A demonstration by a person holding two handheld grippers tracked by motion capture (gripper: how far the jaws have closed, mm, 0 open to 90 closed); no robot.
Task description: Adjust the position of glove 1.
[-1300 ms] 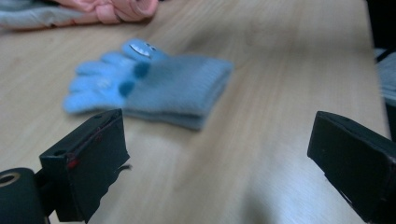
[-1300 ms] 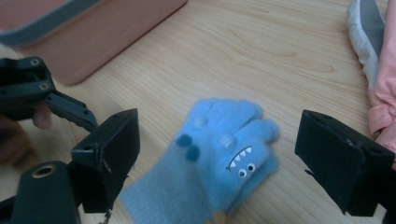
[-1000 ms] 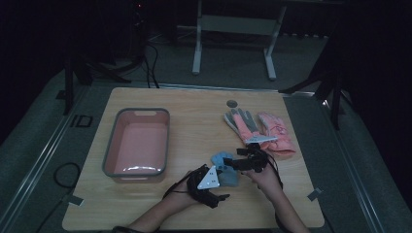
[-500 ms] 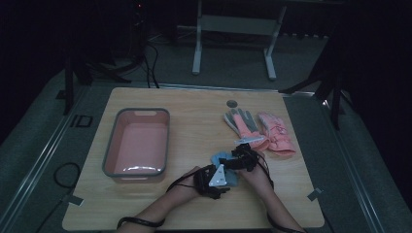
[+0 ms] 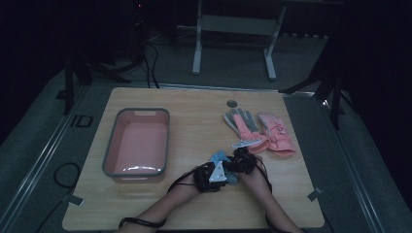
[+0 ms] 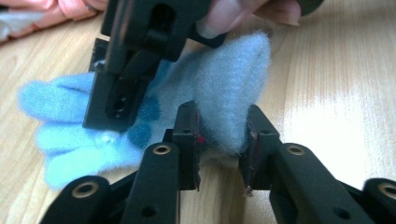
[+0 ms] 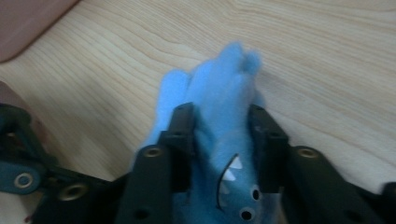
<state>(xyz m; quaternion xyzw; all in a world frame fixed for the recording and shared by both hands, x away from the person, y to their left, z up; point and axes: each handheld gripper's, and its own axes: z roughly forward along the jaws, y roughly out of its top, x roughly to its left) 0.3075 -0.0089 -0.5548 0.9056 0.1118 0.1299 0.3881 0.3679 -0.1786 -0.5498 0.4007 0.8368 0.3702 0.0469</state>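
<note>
A fuzzy light-blue glove (image 5: 218, 157) with dark dots and a toothed face lies on the wooden table near its front edge. In the left gripper view, my left gripper (image 6: 222, 119) pinches a raised fold of the glove (image 6: 233, 70), and its jaws have just been closing on it. My right gripper (image 7: 219, 116) has also just been closing, and its pads press the glove (image 7: 224, 79) from both sides near the fingers. In the high view the left gripper (image 5: 213, 176) and right gripper (image 5: 239, 163) sit close together over the glove.
A pink tub (image 5: 111, 160) with a grey rim stands at the left of the table. A grey-palmed glove (image 5: 243, 124) and a pink glove (image 5: 274, 133) lie at the right. A small round disc (image 5: 231, 103) sits near the far edge.
Both hands have drawn together over the blue glove. The right gripper has come down onto it, and both pairs of jaws have narrowed onto the fabric.
</note>
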